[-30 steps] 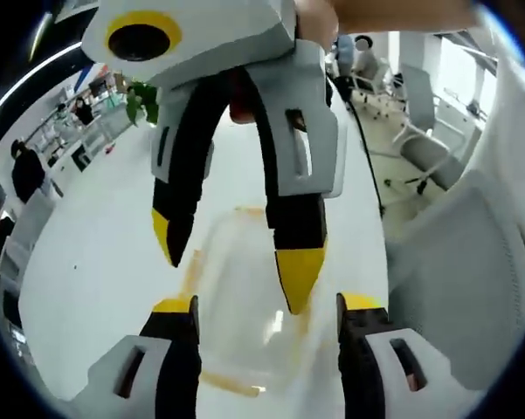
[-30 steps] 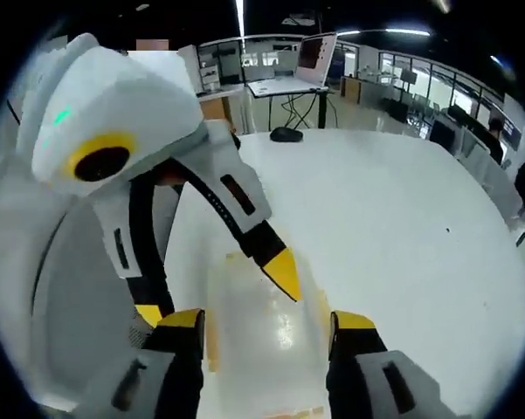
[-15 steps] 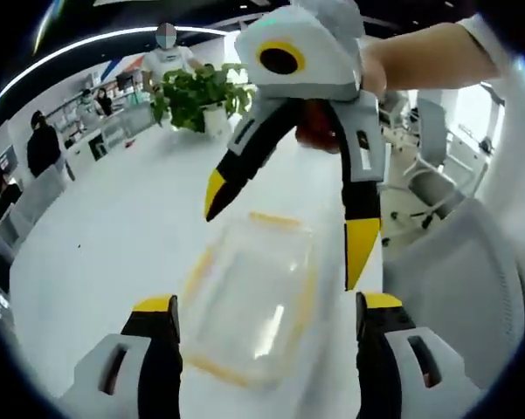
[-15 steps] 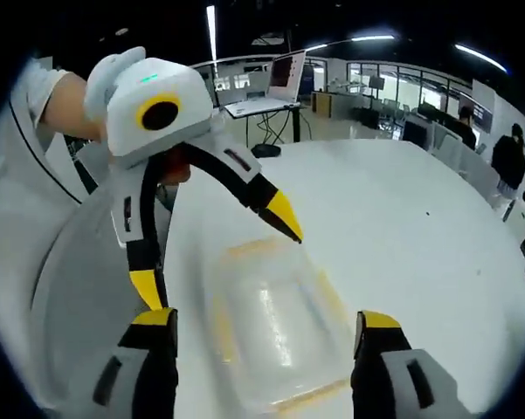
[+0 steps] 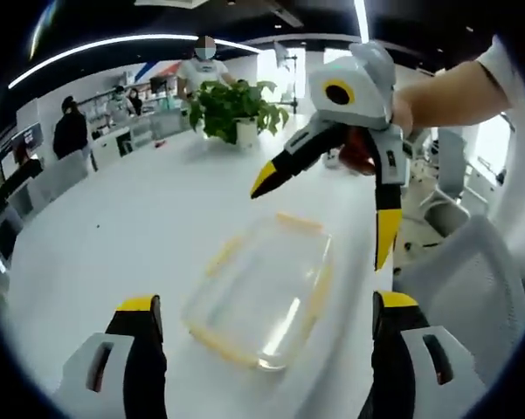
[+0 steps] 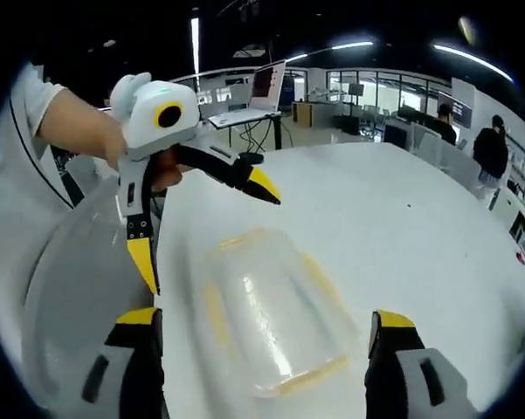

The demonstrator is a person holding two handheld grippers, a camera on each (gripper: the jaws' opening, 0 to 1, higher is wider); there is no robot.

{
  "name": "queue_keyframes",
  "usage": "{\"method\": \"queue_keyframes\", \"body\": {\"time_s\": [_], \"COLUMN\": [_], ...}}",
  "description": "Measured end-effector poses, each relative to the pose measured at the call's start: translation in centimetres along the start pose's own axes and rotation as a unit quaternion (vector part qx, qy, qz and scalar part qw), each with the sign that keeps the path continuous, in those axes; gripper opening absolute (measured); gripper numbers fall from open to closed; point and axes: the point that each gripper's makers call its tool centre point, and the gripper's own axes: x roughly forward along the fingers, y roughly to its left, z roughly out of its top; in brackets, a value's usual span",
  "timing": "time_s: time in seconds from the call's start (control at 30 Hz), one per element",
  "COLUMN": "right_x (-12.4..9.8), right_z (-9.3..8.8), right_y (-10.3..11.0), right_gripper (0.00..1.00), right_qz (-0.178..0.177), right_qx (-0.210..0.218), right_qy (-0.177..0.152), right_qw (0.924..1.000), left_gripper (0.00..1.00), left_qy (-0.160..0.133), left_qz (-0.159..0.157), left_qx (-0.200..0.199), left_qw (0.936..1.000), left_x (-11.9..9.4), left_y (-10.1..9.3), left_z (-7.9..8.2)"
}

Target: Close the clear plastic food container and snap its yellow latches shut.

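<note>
Two hand-held grippers hang with jaws spread wide over a clear plastic food container (image 5: 260, 301) lying on a white tabletop (image 5: 113, 236), lid down and yellow latches (image 5: 223, 253) along its rim. Neither gripper touches the box, which sits near the tabletop's edge on the operator's side.

From the left gripper view, that gripper (image 5: 262, 307) frames the container between its own black, yellow-tipped jaws at the bottom of the picture, while the right gripper (image 5: 319, 214) comes in from the upper right, held by a bare hand (image 5: 406, 109), its two yellow tips far apart above the far end of the box. This view alone takes in a potted green plant (image 5: 231, 106) at the far edge of the tabletop, several people standing beyond it, and office chairs (image 5: 454, 218) off the right edge.

The right gripper view has the container (image 6: 275, 319) slightly blurred between the right gripper's own jaws (image 6: 266, 319), with the left gripper (image 6: 205, 227) entering from the upper left, jaws likewise parted, one tip pointing down beside the box's near-left corner. Here a laptop (image 6: 249, 96) on a desk and glass-walled offices fill the background, and the operator's white sleeve (image 6: 22, 175) rises along the left.
</note>
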Motion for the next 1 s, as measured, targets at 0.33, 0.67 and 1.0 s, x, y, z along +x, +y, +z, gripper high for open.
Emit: {"method": "queue_keyframes", "body": {"time_s": [0.33, 0.67, 1.0], "right_x": [0.2, 0.4, 0.8], "right_z": [-1.7, -3.5, -3.2], "right_y": [-0.3, -1.1, -1.7], "right_gripper": [0.99, 0.87, 0.84], "right_qz": [-0.013, -0.027, -0.030], "right_qx": [-0.027, -0.026, -0.037], "right_qy": [0.005, 0.011, 0.004], "right_qw": [0.9995, 0.9992, 0.9988], "left_gripper": [0.97, 0.91, 0.85], "left_qy": [0.015, 0.016, 0.023], "left_qz": [-0.005, 0.010, 0.010], "left_qx": [0.006, 0.003, 0.036], "left_qw": [0.9999, 0.9998, 0.9990], "left_x": [0.6, 1.0, 1.7], "left_y": [-0.3, 1.2, 1.4], "left_z": [-1.5, -2.3, -2.9]}}
